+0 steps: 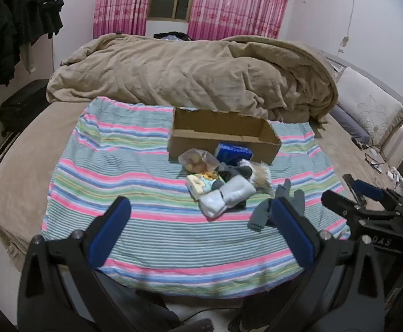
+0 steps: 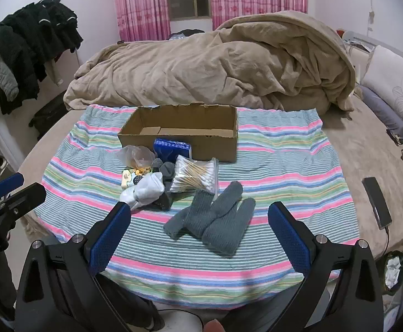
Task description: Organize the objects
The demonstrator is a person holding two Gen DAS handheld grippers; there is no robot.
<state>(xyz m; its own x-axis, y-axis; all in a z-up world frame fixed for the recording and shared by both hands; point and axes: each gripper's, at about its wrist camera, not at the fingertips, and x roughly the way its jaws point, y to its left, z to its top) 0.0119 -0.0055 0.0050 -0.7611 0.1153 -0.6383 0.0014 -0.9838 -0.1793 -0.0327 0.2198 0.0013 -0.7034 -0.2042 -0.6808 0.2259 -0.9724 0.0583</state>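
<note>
1. Bed [image 2: 340,149], tan sheet.
2. Tan duvet [image 2: 215,66] heaped on the bed's far half.
3. Pink curtains [image 2: 143,2] beyond the bed.
4. Dark clothes [image 2: 30,44] hanging left of the bed.
5. Phone [image 2: 377,202] on the bed's right side.
6. Pillow [image 2: 395,83] at the bed's right edge.

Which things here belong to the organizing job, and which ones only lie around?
Job things: open brown cardboard box, grey knitted gloves, clear bag of cotton swabs, blue packet, white socks.

Just lying about: crumpled beige blanket, black phone, dark hanging clothes, pink curtains.
</note>
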